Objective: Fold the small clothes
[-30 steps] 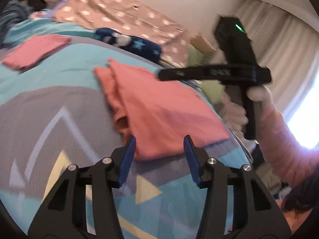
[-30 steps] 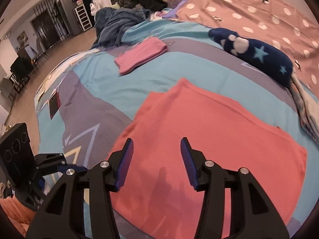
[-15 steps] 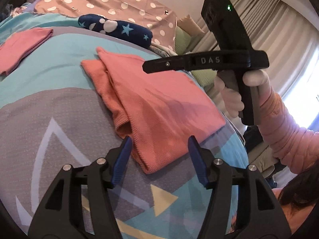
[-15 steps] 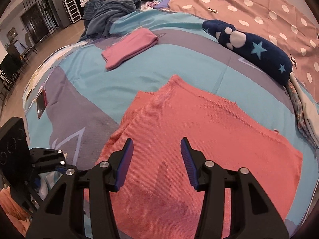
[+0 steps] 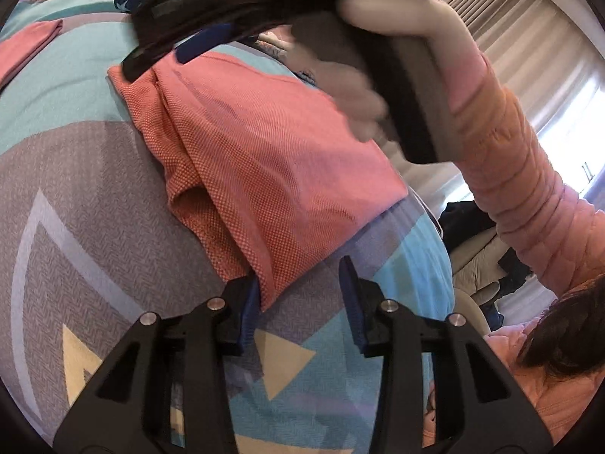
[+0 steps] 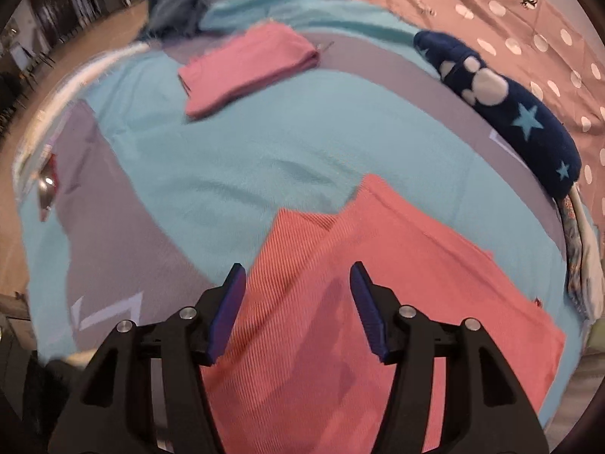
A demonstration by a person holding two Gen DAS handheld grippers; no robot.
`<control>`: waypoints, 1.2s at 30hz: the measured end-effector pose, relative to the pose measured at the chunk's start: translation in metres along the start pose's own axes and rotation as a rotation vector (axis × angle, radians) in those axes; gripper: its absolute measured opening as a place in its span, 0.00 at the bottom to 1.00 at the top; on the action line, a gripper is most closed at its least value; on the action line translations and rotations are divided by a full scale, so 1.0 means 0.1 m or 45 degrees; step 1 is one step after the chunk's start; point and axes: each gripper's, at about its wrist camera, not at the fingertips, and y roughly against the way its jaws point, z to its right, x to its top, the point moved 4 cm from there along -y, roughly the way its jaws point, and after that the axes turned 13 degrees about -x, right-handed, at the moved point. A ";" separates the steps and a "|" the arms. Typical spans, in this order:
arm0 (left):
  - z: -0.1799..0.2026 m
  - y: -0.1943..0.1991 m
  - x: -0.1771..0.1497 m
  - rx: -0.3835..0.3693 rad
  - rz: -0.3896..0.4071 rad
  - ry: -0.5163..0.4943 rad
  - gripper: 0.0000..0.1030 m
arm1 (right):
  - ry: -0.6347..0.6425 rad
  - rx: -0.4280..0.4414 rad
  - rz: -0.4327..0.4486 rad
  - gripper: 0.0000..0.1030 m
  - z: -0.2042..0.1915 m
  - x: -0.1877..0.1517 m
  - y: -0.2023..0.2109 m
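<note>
Bedding in turquoise and grey with pale triangle prints (image 6: 234, 159) covers the whole work surface, and a dusty-pink, white-dotted sheet (image 6: 503, 11) lies along its far right edge. On the near part of that cover rests the coral-red knitted garment (image 6: 397, 283), spread fairly flat with one layer folded over another along its left side; its near corner reaches the left tongs. A dark navy plush roll with pale stars and white paw marks (image 6: 514, 109) lies beyond the garment, beside the dotted sheet. Farther back, well apart from the coral piece, sits a folded pink cloth (image 6: 249, 68). The right gripper (image 6: 297, 302) hovers over the coral garment with its blue-padded jaws spread apart and nothing between them. The left gripper (image 5: 300, 302) is likewise parted, its left pad touching the garment's near corner, not clamped.
</note>
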 end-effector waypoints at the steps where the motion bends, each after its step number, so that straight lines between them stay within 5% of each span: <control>1: 0.00 0.00 0.00 0.000 0.003 0.000 0.38 | -0.018 -0.023 -0.037 0.56 -0.03 0.03 -0.07; 4: -0.01 0.00 -0.04 -0.008 0.013 0.001 0.38 | -0.024 -0.092 -0.059 0.56 -0.11 0.10 -0.19; 5: -0.01 0.00 -0.04 -0.011 0.015 0.002 0.37 | -0.019 -0.117 -0.029 0.48 -0.13 0.12 -0.18; 6: -0.02 0.02 -0.05 -0.013 0.018 0.002 0.37 | -0.031 -0.165 0.013 0.06 -0.11 0.15 -0.18; 11: 0.00 0.03 -0.11 -0.007 0.000 0.000 0.27 | -0.196 0.018 0.123 0.02 0.07 0.24 -0.06; 18: 0.01 0.13 -0.15 -0.014 0.018 0.005 0.26 | -0.198 0.199 0.185 0.05 0.12 0.26 -0.04; 19: 0.01 0.18 -0.16 -0.007 0.037 0.006 0.26 | -0.225 0.224 0.214 0.09 0.17 0.25 0.03; 21: 0.01 0.27 -0.18 -0.006 0.069 0.015 0.29 | -0.285 0.234 0.292 0.31 0.35 0.17 0.26; 22: 0.00 0.35 -0.20 -0.010 0.095 0.027 0.35 | -0.291 0.225 0.321 0.33 0.41 0.12 0.35; 24: -0.02 0.47 -0.22 -0.001 0.143 0.045 0.47 | -0.266 0.227 0.368 0.34 0.52 -0.09 0.55; 28: -0.16 0.73 -0.14 0.029 0.271 0.104 0.50 | -0.179 0.234 0.400 0.37 0.56 -0.74 0.80; 32: -0.37 0.89 0.07 0.050 0.372 0.179 0.52 | -0.049 0.152 0.422 0.50 0.39 -1.50 0.86; 36: -0.49 0.73 0.35 0.046 0.353 0.213 0.61 | 0.082 0.075 0.430 0.50 0.03 -2.06 0.80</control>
